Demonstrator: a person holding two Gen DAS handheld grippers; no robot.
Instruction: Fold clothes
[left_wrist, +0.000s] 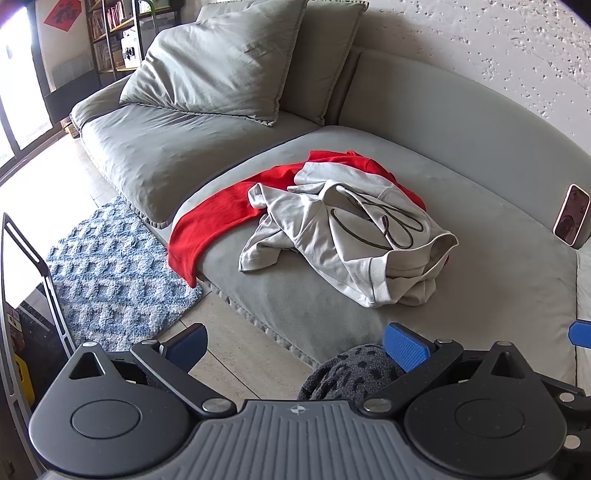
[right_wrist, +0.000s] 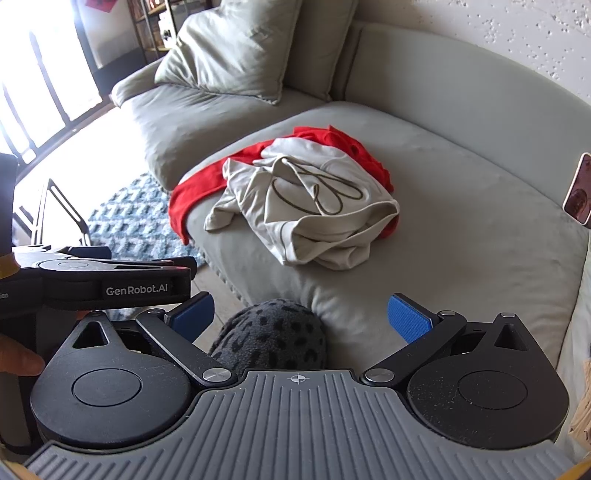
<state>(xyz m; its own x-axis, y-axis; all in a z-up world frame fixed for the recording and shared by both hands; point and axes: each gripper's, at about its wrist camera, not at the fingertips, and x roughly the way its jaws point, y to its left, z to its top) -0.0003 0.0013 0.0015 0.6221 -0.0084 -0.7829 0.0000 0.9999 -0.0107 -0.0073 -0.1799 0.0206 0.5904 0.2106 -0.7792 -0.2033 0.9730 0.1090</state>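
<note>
Beige shirt (left_wrist: 343, 236) lies crumpled in a loose heap on the sofa seat (left_wrist: 480, 266), ahead of and above both grippers in their views, on top of a red garment (left_wrist: 218, 218). Neither piece is folded as seen. The red garment's long axis runs from behind the heap forward-left, its end drooping over the seat's front edge. The beige heap's ribbed hem faces the grippers; a thin dark looping line shows on top.

Left gripper (left_wrist: 295, 349): fingers spread wide, nothing between them. Right gripper (right_wrist: 301, 319): likewise spread wide and empty. Both hover short of the seat edge, well apart from the clothes. Heap sits slightly right of centre for the left gripper, near dead ahead for the right; the right appears nearer.

Materials: beige is soft knit jersey, limp, deep creases; red looks similar, smoother. Seat is matte grey plush. A dark spotted fleece knee (right_wrist: 273, 336) sits below the grippers. Phone (left_wrist: 571, 214) leans far right; blue patterned rug (left_wrist: 118, 269) on the floor to the left.
</note>
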